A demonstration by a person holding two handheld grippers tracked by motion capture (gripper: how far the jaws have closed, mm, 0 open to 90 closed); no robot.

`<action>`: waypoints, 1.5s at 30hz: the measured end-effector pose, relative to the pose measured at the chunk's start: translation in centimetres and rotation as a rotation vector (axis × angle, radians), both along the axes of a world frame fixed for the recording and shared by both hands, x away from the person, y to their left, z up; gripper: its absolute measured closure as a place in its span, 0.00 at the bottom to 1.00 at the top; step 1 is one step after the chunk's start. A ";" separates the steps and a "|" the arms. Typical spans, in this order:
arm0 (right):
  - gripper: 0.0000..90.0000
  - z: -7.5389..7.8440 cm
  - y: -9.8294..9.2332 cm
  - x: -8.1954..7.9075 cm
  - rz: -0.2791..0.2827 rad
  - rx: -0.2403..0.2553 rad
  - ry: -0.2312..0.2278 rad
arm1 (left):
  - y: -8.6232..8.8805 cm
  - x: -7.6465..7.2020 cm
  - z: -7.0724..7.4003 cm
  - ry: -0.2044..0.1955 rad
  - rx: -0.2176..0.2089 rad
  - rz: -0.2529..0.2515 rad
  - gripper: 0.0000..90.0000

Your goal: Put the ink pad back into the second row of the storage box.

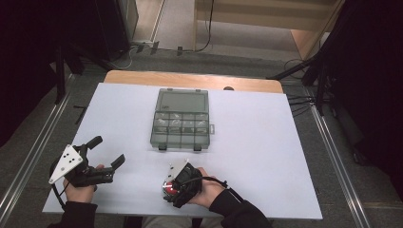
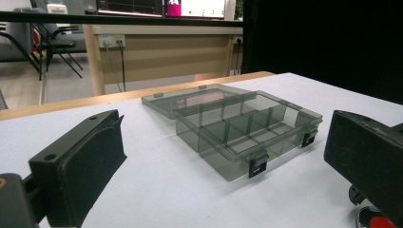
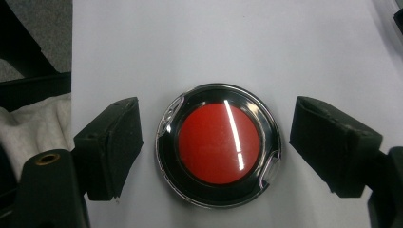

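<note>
White table (image 1: 266, 142), red disc (image 3: 218, 144) flat, face up

White-topped table (image 1: 266, 142) on grey carpet floor (image 1: 180, 59); beyond table, pale wooden counter (image 2: 161, 57), chairs (image 2: 52, 42) left of it.

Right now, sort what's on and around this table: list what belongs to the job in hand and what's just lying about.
In the job:
red button, between the open jaws of the right gripper
left gripper, open, held off to the side

Lying about:
open plastic box with its dividers
table
cables on the floor behind
</note>
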State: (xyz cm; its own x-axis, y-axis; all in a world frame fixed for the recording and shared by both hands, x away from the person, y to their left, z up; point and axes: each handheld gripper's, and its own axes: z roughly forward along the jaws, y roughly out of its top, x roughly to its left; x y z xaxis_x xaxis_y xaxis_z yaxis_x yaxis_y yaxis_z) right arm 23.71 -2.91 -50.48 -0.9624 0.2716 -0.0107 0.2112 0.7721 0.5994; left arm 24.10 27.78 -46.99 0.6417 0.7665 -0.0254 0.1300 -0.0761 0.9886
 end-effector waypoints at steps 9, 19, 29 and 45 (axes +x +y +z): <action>0.33 -0.2 -0.1 -0.1 0.005 -0.007 -0.016 | 0.0 0.0 0.0 0.000 0.001 -0.001 0.00; 0.34 -0.3 -0.1 -0.1 -0.004 -0.010 -0.011 | 0.0 0.0 0.0 -0.001 0.001 -0.002 0.00; 0.34 0.0 -0.5 0.2 -0.063 -0.015 -0.011 | 0.0 0.0 0.0 -0.001 0.000 -0.003 0.00; 0.34 2.6 -2.6 2.1 -0.153 0.044 -0.052 | -0.1 0.0 0.0 0.003 0.001 -0.006 0.00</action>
